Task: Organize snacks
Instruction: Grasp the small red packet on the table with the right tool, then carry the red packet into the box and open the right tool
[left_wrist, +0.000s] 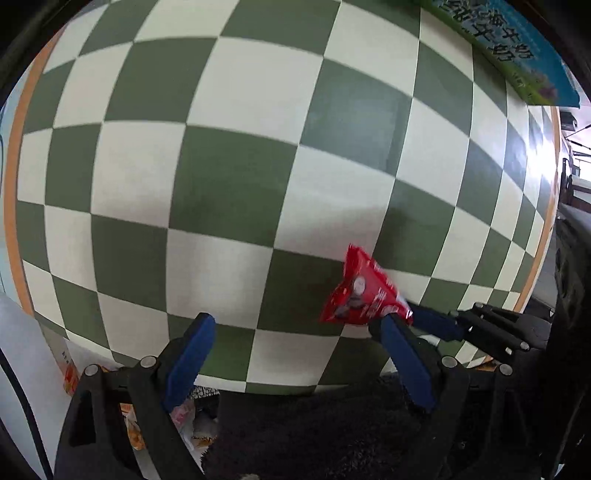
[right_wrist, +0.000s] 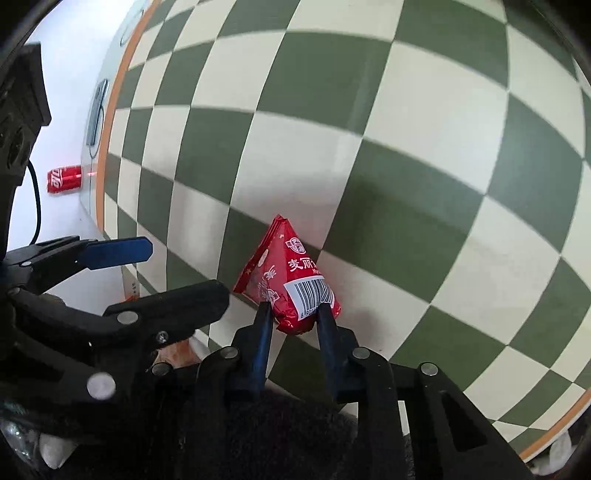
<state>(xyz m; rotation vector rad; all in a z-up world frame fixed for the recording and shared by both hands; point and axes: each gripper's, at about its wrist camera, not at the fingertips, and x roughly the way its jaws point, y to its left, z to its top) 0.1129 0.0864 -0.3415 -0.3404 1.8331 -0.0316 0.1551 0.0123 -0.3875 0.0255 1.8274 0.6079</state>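
The right gripper (right_wrist: 291, 310) pinches the near end of a red snack packet (right_wrist: 286, 275) on the green-and-white checkered tablecloth (right_wrist: 406, 147). The left gripper (left_wrist: 295, 325) hovers just beside it, jaws spread and empty. A red soda can (right_wrist: 63, 179) lies beyond the table's edge; a green-and-blue carton (left_wrist: 517, 48) sits at the far corner.

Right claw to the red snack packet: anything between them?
Nothing visible. The right claw is already shut on the near end of the red foil snack packet, which lies on the green-and-cream checkered tabletop. The left claw stands open beside it, empty.
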